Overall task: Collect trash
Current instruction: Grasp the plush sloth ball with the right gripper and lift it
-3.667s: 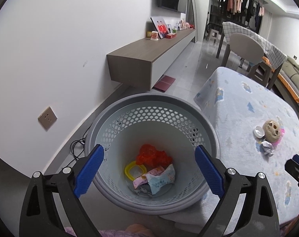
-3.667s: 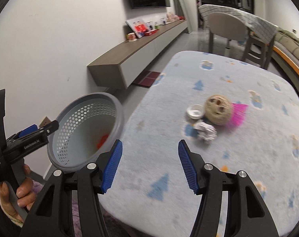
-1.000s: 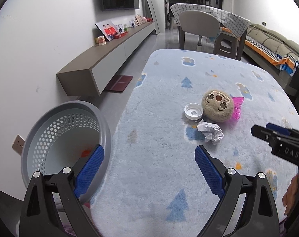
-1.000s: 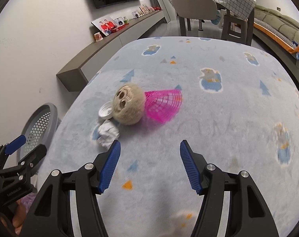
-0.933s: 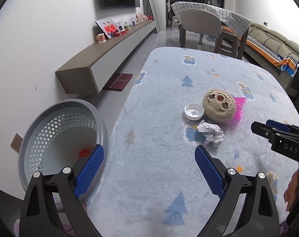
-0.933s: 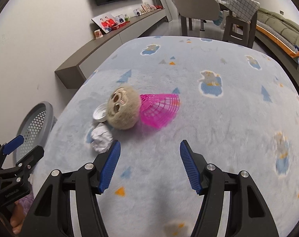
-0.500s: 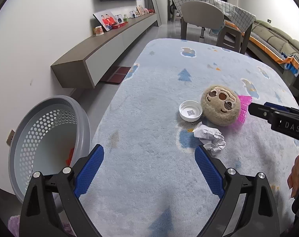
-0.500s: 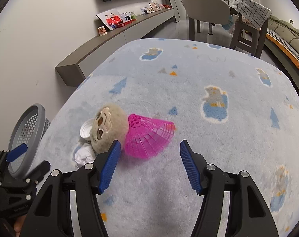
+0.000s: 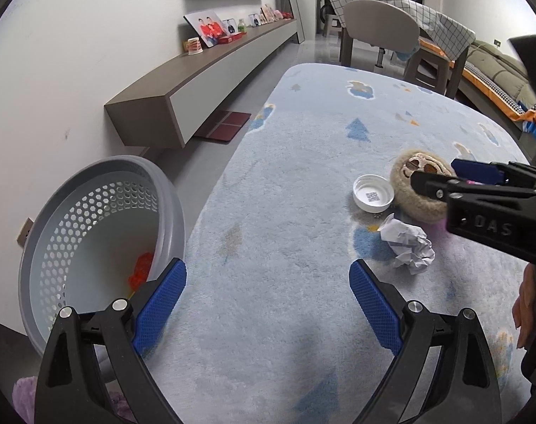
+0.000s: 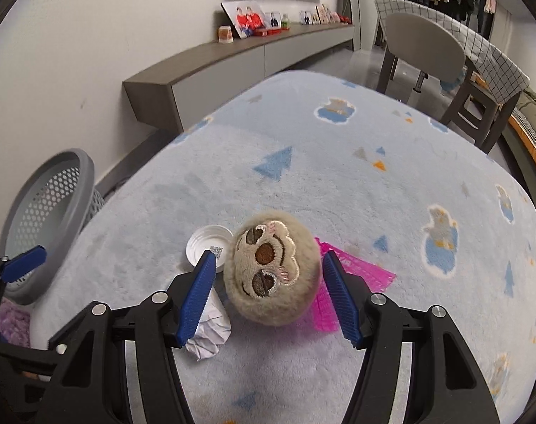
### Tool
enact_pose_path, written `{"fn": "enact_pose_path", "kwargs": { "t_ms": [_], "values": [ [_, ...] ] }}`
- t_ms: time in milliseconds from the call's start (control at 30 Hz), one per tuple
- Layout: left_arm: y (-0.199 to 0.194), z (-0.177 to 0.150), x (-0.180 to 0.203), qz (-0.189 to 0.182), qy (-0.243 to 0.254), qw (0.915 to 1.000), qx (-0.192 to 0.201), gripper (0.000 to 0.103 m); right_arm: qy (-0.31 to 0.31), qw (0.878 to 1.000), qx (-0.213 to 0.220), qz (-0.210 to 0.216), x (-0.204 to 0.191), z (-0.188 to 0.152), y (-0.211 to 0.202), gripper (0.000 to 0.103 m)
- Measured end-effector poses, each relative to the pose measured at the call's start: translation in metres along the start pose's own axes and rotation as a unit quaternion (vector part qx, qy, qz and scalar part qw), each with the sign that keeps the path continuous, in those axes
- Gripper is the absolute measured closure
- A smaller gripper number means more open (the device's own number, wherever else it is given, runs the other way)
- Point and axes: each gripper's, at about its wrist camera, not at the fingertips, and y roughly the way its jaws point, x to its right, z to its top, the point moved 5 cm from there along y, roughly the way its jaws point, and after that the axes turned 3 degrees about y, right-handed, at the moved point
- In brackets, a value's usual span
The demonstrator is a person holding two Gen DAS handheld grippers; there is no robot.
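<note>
A round beige plush sloth ball (image 10: 273, 275) lies on the light blue patterned table cover (image 10: 338, 176), between the open blue pads of my right gripper (image 10: 268, 295). A pink mesh cone (image 10: 356, 279) lies behind it, a white cap (image 10: 206, 243) to its left, a crumpled paper ball (image 10: 208, 332) at the near left. In the left wrist view the cap (image 9: 372, 192), paper ball (image 9: 409, 247) and plush ball (image 9: 416, 190) sit at the right, partly behind my right gripper (image 9: 444, 180). My left gripper (image 9: 268, 300) is open and empty over bare cover.
A grey perforated basket (image 9: 98, 226) with red trash in it stands beside the table's left edge; it also shows in the right wrist view (image 10: 45, 205). A wall shelf (image 9: 204, 84) with photos, a chair (image 10: 423, 49) and a sofa (image 9: 497, 77) stand beyond the table.
My right gripper has moved forward and down, and its pads now straddle the plush ball. My left gripper has moved slightly forward over the table, away from the basket.
</note>
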Motion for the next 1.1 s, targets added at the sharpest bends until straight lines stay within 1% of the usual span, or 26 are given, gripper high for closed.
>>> {"fn": "enact_pose_path", "kwargs": {
  "t_ms": [100,333,367,467,633,800,967,1100],
  "values": [
    [-0.001,-0.001,-0.005,0.0,-0.006,1.0,0.0,0.011,-0.006,1.0,-0.016,-0.017,0.0,-0.003,0.012,0.043],
    [-0.002,-0.004,-0.008,-0.002,-0.011,0.9999,-0.003,0.011,-0.027,0.999,-0.003,-0.047,-0.003,-0.008,0.016,0.043],
    [-0.002,-0.005,-0.008,-0.003,-0.011,0.9999,-0.002,0.011,-0.029,0.998,0.001,-0.05,-0.003,-0.009,0.015,0.046],
    [-0.002,-0.004,-0.008,-0.004,-0.01,0.9999,-0.002,0.011,-0.03,0.998,0.009,-0.046,-0.003,-0.012,0.012,0.05],
    [-0.002,-0.005,-0.001,-0.011,-0.006,0.9999,-0.006,0.011,0.009,1.0,0.026,-0.008,0.004,-0.011,-0.004,0.051],
    [-0.001,-0.004,0.012,-0.026,0.002,0.9996,-0.009,0.011,0.066,0.996,0.051,0.036,0.019,-0.009,-0.038,0.051],
    [-0.001,0.0,0.031,-0.045,0.011,0.9989,-0.005,0.011,0.103,0.991,0.076,0.035,0.04,-0.022,-0.077,0.051],
    [0.003,0.004,0.047,-0.06,0.014,0.9981,-0.007,0.011,0.142,0.986,0.078,0.027,0.062,-0.046,-0.095,0.051]
  ]
}}
